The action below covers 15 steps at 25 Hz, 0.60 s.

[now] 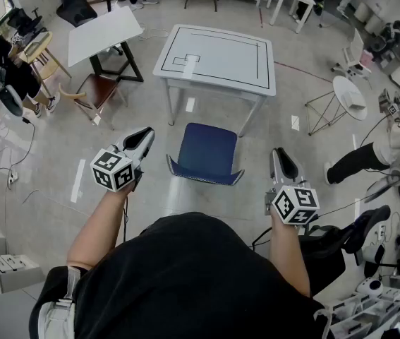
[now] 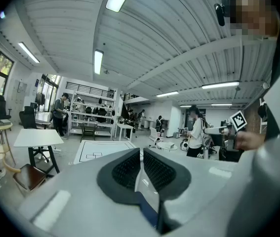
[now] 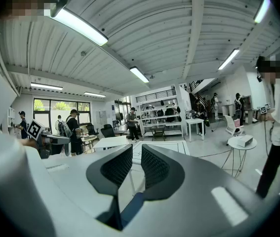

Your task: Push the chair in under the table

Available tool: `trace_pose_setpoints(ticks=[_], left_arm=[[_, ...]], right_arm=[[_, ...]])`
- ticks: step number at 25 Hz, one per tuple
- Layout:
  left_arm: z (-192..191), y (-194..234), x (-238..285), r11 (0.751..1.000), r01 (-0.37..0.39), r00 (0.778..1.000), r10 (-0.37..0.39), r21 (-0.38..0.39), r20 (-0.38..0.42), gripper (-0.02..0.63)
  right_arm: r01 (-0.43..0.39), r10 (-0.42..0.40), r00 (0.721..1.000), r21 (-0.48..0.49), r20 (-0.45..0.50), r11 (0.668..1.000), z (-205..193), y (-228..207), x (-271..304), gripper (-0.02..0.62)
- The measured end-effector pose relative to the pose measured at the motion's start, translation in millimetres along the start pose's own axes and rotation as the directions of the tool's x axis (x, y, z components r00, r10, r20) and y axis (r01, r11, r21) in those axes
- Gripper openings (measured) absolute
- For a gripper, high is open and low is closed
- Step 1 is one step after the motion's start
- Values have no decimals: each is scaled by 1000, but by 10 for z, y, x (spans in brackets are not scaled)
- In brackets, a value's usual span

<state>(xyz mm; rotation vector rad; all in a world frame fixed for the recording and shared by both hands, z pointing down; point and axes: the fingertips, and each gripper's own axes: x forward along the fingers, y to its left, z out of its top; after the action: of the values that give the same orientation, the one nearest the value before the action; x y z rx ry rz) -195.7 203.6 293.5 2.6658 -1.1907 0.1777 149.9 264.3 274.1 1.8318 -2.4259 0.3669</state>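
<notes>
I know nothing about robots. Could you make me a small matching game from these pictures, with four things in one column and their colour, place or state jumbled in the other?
Things
1. blue chair
2. table
3. left gripper
4. brown chair

Descriptions
A. white top with black lines drawn on it
B. shut, holding nothing, just left of the blue seat
C. stands pulled out in front of the table, not under it
D. off at the head view's left, further away

Pairs: 1-C, 2-A, 3-B, 4-D
</notes>
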Motion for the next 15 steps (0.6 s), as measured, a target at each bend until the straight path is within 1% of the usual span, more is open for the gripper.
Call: trace_pose_setpoints(ticks=[4, 15], left_arm=[[-28, -65, -3, 1000, 0, 1000, 0, -2, -4, 117], [-95, -249, -5, 1000, -8, 1000, 7, -10, -16, 114]], right_arm=[[-3, 3, 1000, -8, -2, 1000, -23, -15, -61, 78], [-31, 31, 999, -11, -14, 999, -87, -84, -181, 77]])
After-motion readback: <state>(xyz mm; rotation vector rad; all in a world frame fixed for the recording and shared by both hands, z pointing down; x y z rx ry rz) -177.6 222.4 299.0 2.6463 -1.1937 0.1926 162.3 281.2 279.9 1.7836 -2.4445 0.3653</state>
